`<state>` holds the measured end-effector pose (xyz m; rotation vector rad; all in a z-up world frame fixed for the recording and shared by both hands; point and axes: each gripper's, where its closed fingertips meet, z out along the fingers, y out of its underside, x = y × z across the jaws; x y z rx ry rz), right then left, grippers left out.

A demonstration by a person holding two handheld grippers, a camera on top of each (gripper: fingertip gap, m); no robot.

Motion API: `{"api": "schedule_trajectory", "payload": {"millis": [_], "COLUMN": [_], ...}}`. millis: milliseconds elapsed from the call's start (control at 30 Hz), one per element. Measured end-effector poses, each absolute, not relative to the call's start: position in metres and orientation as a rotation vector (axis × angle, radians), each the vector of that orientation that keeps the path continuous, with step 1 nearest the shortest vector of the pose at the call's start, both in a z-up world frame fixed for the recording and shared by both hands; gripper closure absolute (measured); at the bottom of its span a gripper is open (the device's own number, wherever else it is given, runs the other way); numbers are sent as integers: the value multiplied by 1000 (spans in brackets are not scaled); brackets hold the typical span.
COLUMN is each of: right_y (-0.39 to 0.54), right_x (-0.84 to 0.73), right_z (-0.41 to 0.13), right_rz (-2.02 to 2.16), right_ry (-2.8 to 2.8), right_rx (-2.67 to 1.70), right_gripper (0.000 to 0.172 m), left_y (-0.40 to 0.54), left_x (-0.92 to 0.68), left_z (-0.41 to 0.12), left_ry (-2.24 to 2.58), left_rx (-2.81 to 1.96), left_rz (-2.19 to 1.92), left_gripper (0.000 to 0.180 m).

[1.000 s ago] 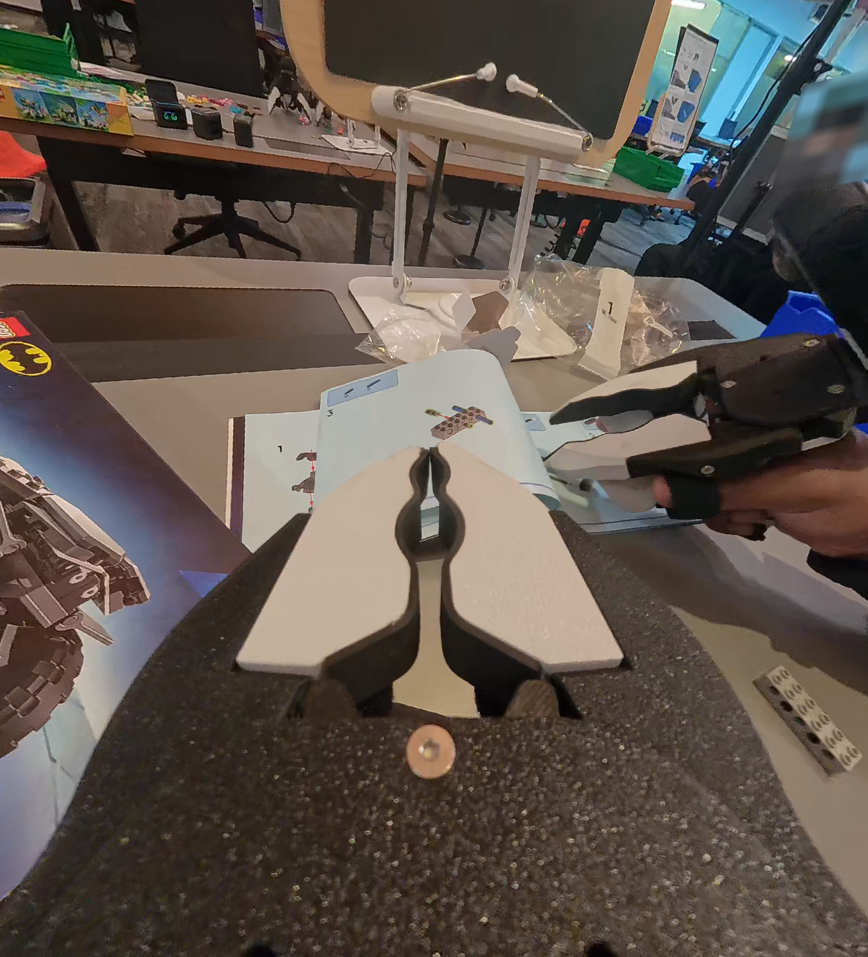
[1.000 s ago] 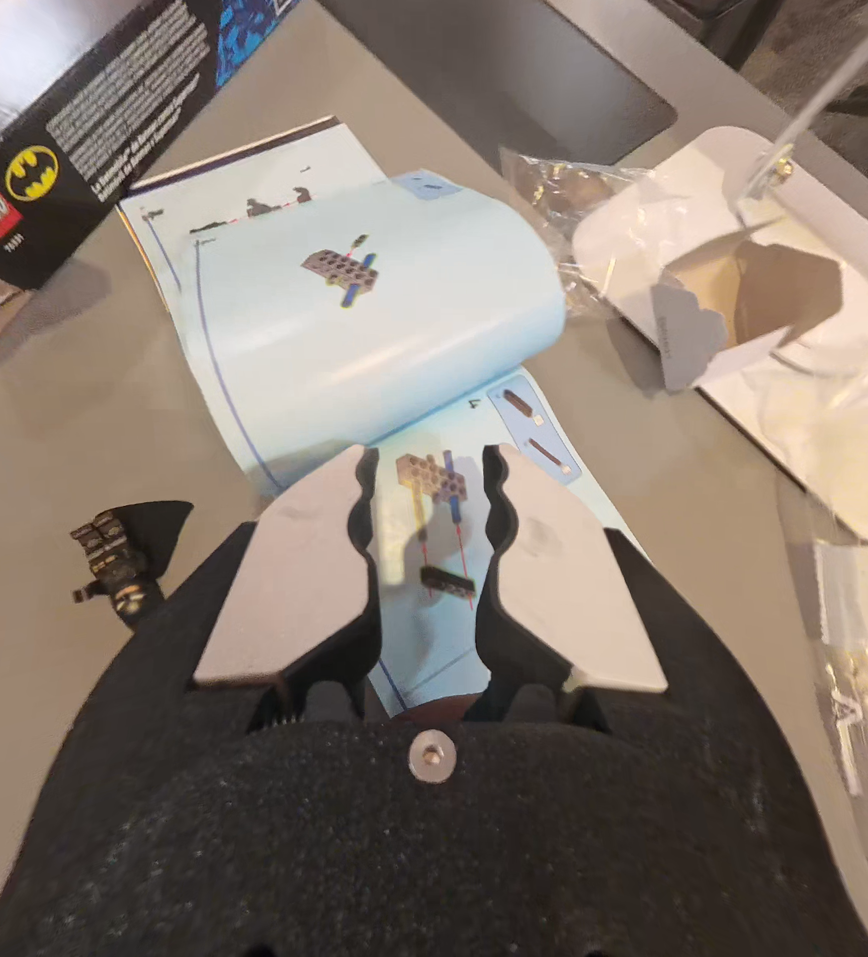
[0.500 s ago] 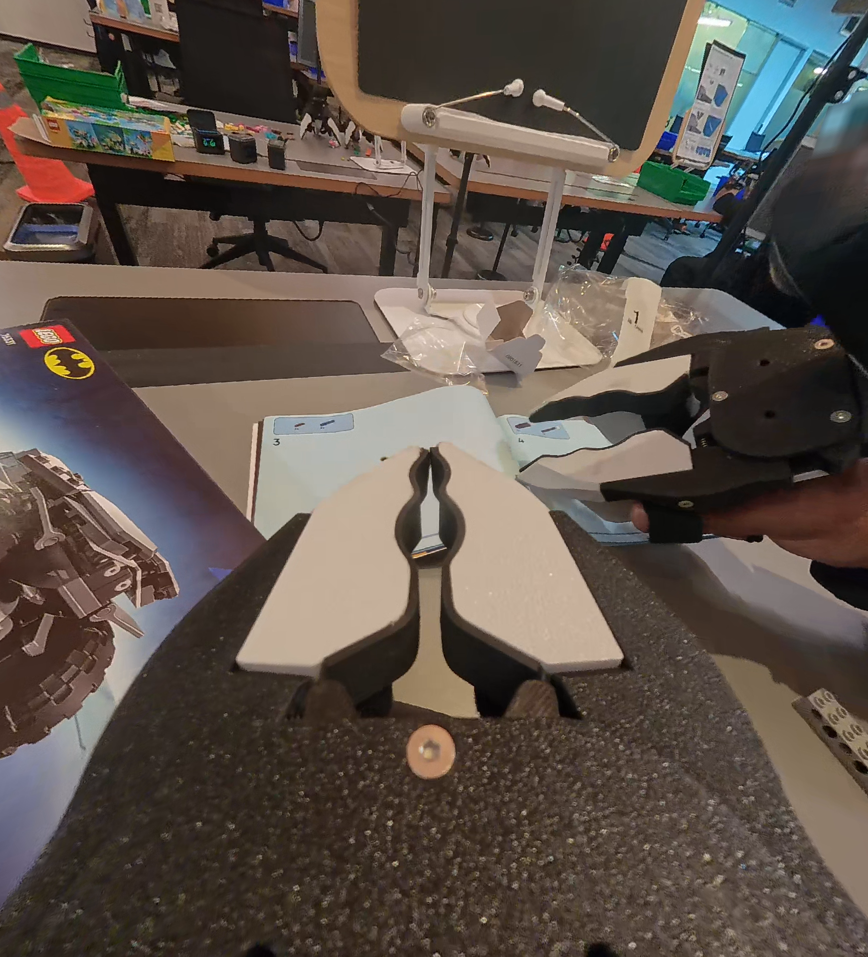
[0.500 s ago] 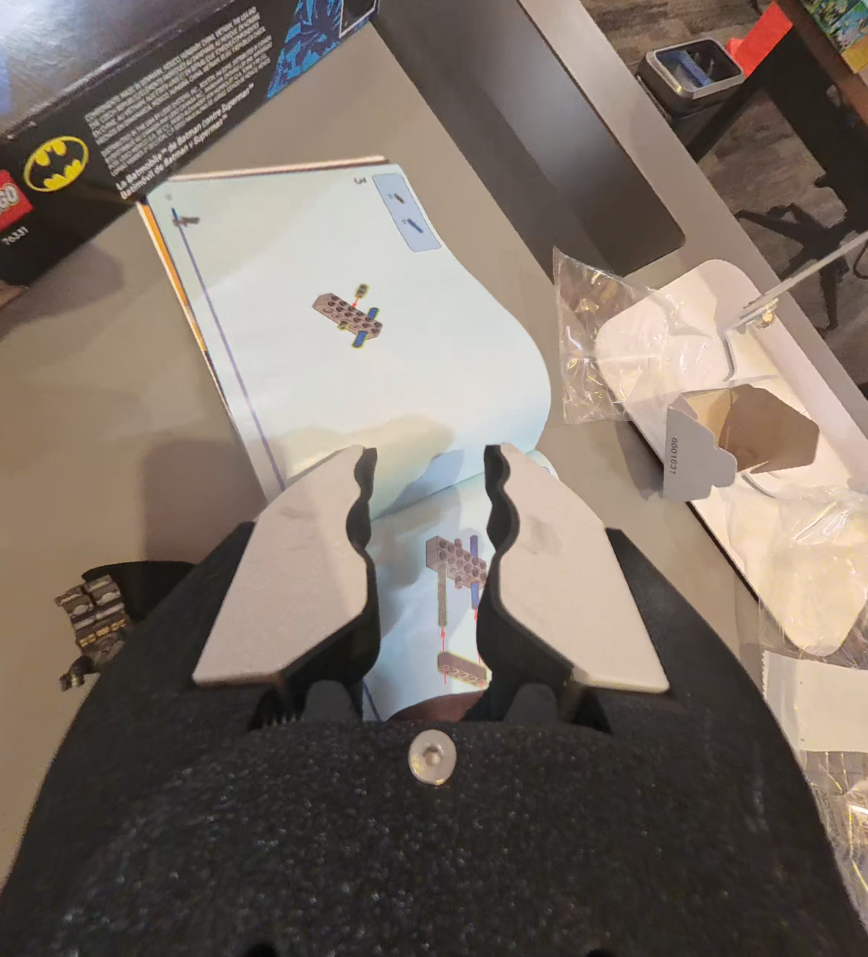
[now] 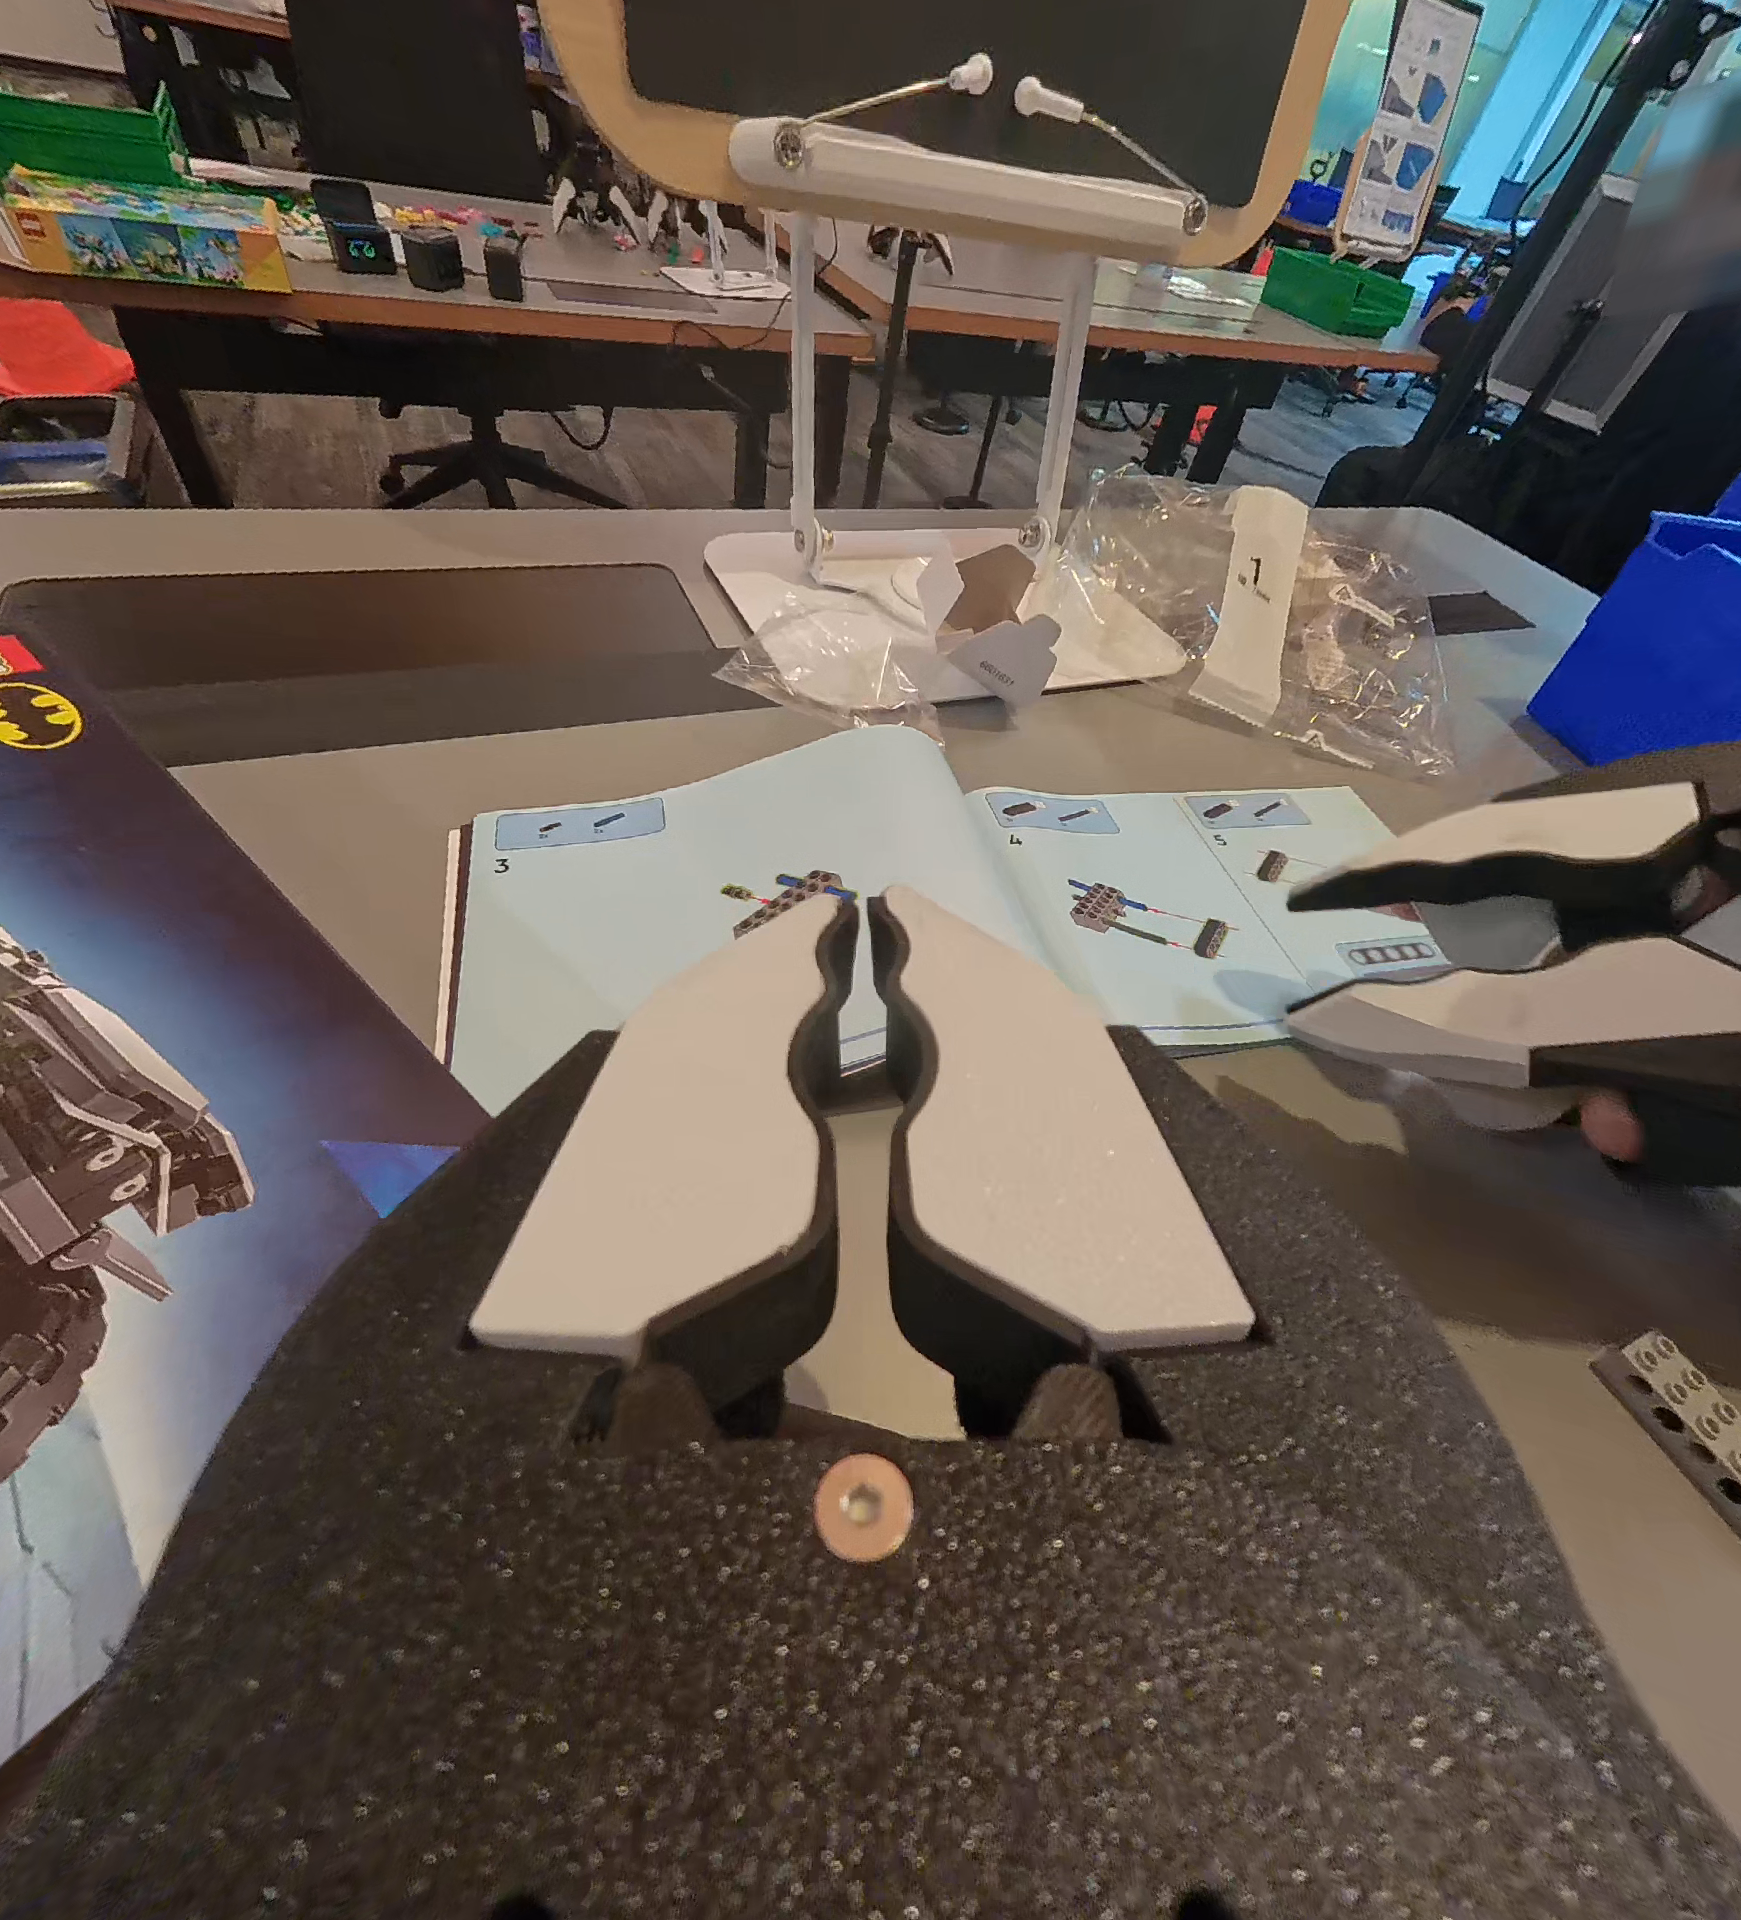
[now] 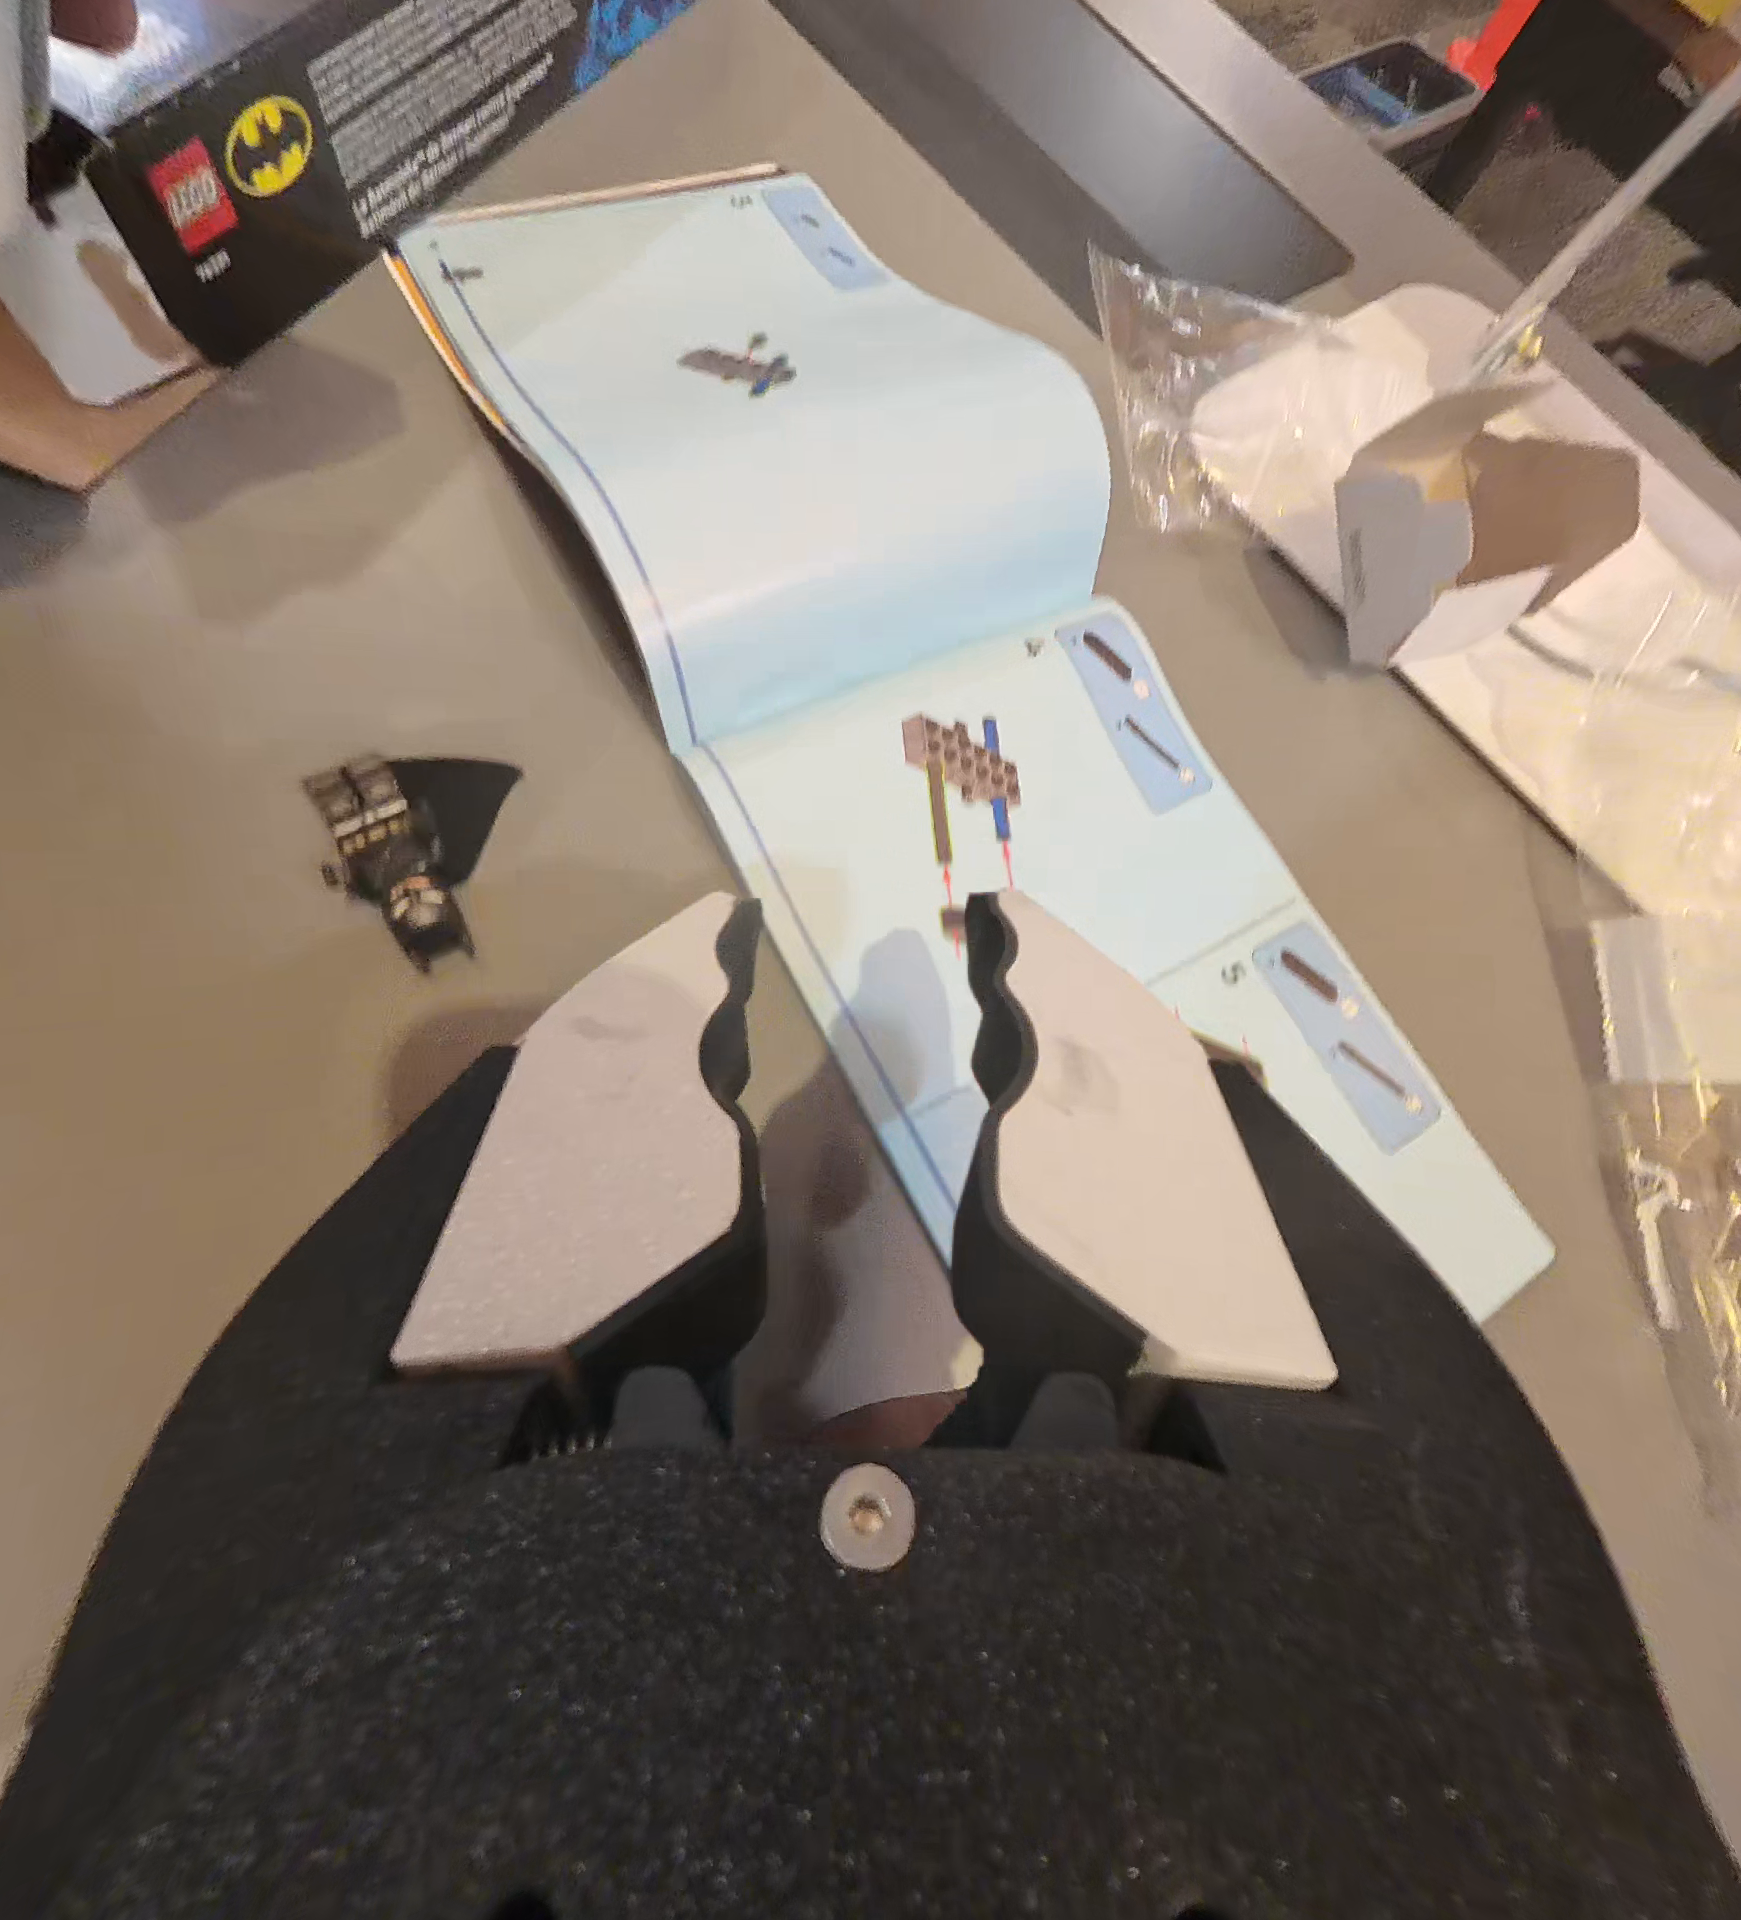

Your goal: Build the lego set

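Your left gripper (image 5: 861,914) has its jaws together on nothing, over the near edge of the open instruction booklet (image 5: 637,935). Your right gripper (image 6: 861,920) hangs jaws apart and bare over the booklet's right page, a dark minifigure (image 6: 398,852) lying left on the worktop (image 6: 170,675).

The left gripper (image 5: 861,914) is closed and bare, while the right gripper (image 6: 861,920) is parted and bare.

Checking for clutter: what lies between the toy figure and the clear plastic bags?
The open instruction booklet lies between the toy figure and clear plastic bags, seen in the right wrist view.
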<state>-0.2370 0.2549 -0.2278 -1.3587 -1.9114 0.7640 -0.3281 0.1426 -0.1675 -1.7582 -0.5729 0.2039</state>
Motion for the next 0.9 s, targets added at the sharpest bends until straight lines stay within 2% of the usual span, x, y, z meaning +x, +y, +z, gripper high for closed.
{"api": "schedule_trajectory", "payload": {"millis": [300,600,900], "right_y": [258,251,247], "right_x": [-209,-207,-206], "right_z": [-237,-245,-250], "right_rz": [831,848,840], "right_ry": [-1926,-2012,-2064], "right_rx": [-1387,-1397,-1391], "right_gripper": [134,133,133], "left_y": [159,185,184], "left_x": [-301,-258,-261], "left_z": [-158,-183,-199], "left_ry": [-469,-376,-417], "left_rx": [-1724,-1832,-1897], "left_rz": [93,-111,-131], "left_gripper": [178,177,176]}}
